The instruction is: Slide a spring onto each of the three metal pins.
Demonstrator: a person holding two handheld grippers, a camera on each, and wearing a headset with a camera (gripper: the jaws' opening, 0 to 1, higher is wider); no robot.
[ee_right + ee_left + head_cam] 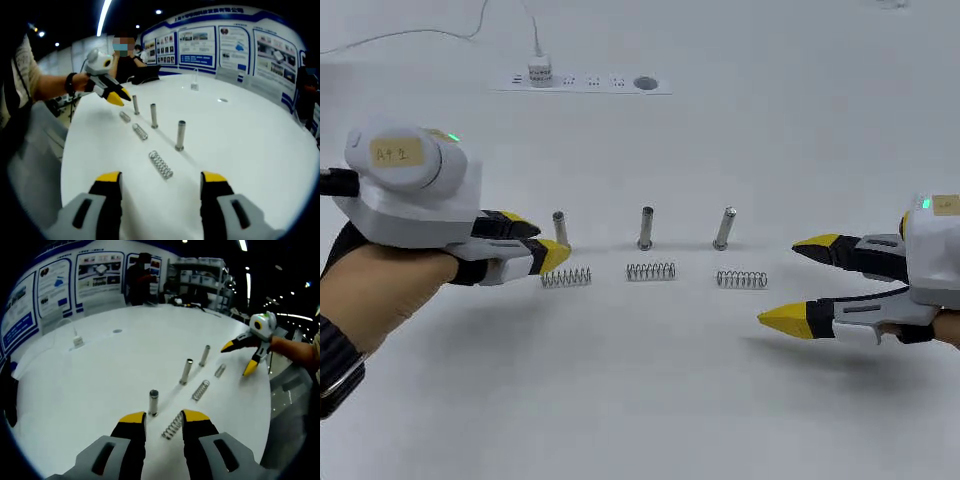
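three metal pins stand upright in a row on the white table (640,400): the left pin (560,228), the middle pin (646,227) and the right pin (724,228), each bare. a spring lies flat just in front of each one and apart from it: the left spring (566,277), the middle spring (651,271) and the right spring (742,279). the left gripper (548,245) is low over the table with its yellow tips right by the left pin and left spring; in the left gripper view its jaws stand a little apart and grasp nothing, with the near end of that spring lying in line with the gap. the right gripper (778,282) hovers beside the right spring, well clear of it, jaws spread wide and released. a power strip (582,82) with one plug in it lies at the far side of the table.
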